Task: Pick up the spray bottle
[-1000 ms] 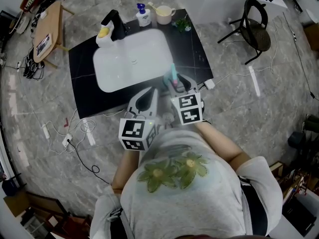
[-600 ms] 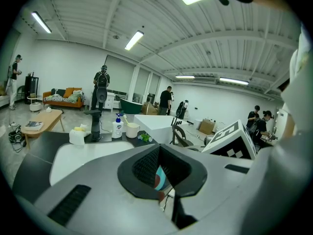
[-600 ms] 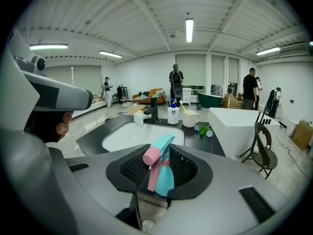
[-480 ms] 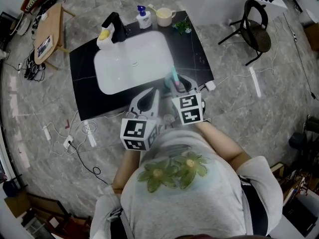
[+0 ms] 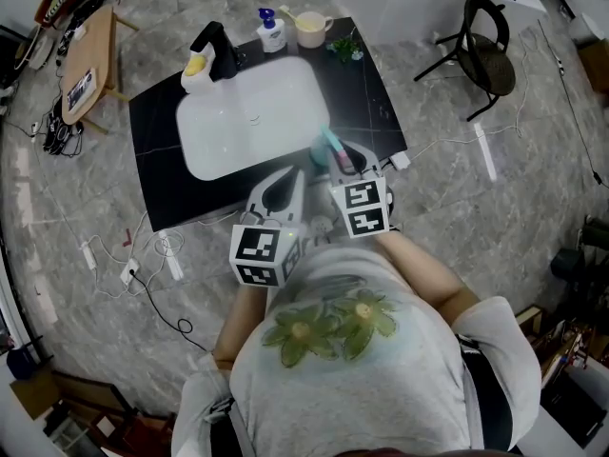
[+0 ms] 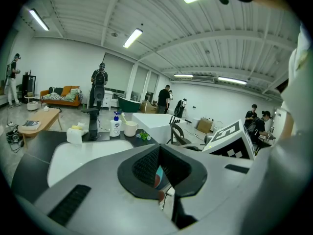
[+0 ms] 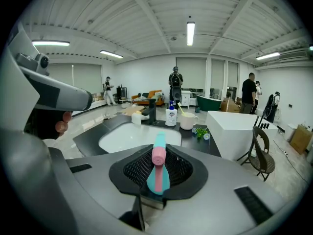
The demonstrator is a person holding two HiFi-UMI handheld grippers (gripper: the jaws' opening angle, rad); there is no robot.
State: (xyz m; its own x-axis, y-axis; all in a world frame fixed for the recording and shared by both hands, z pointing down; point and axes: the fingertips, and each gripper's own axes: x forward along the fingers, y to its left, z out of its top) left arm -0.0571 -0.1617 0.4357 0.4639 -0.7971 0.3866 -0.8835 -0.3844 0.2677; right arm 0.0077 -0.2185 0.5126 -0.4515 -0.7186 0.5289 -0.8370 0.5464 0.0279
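Observation:
The spray bottle point(image 5: 330, 147) is teal with a pink nozzle and trigger. It stands at the front right corner of the black counter point(image 5: 376, 93), leaning a little. My right gripper point(image 5: 343, 159) has the bottle point(image 7: 158, 166) between its jaws. The jaws are closing and their pads touch the bottle's body on both sides. My left gripper point(image 5: 286, 181) hovers just left of it, over the counter's front edge, jaws together and holding nothing. Through the hollow of the left gripper point(image 6: 161, 173) a sliver of the bottle point(image 6: 158, 171) shows.
A white sink basin point(image 5: 249, 112) fills the counter's middle. Behind it stand a black faucet point(image 5: 217, 48), a soap bottle point(image 5: 271, 30), a cup point(image 5: 312, 29) and a small plant point(image 5: 345, 48). A chair point(image 5: 488, 57) stands right, a wooden table point(image 5: 84, 63) left. Cables lie on the floor.
The right gripper's jaws have closed in on the spray bottle, and the bottle's top has tipped slightly to the left. Both hands stayed in place.

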